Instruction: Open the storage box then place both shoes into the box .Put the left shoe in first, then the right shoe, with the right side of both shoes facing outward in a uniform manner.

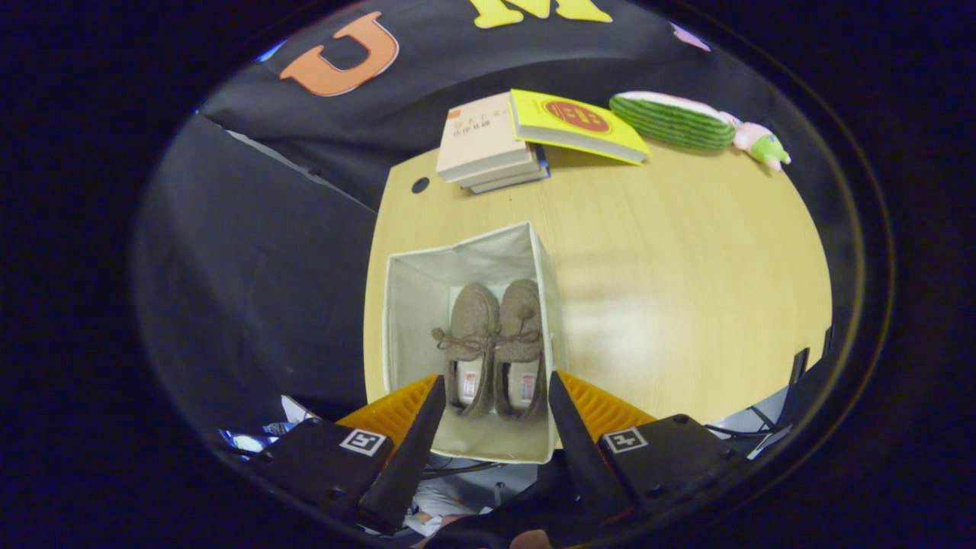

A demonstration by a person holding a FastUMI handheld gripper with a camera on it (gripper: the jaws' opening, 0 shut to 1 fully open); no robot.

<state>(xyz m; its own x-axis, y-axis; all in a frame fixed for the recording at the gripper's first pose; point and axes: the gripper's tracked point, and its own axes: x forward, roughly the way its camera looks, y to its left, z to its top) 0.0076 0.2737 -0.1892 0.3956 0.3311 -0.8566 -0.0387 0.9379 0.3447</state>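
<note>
1. Gripper view: the storage box (404, 305) stands open in the middle of the frame, on the wooden surface (686, 290).
2. Both brown shoes (496, 343) lie inside it, side by side, so the job looks nearly done.
3. The gripper (496, 404) hangs above the box at the bottom, fingers spread wide, holding nothing.

Recording booth staged as a home desk corner.
Black cloth wall (252, 252) hangs behind a pale wood-grain surface (686, 267) with a cable hole (420, 184); stacked books (496, 145), a watermelon-slice plush toy (690, 122); tangled cables (732, 431) past the surface's near edge.
</note>
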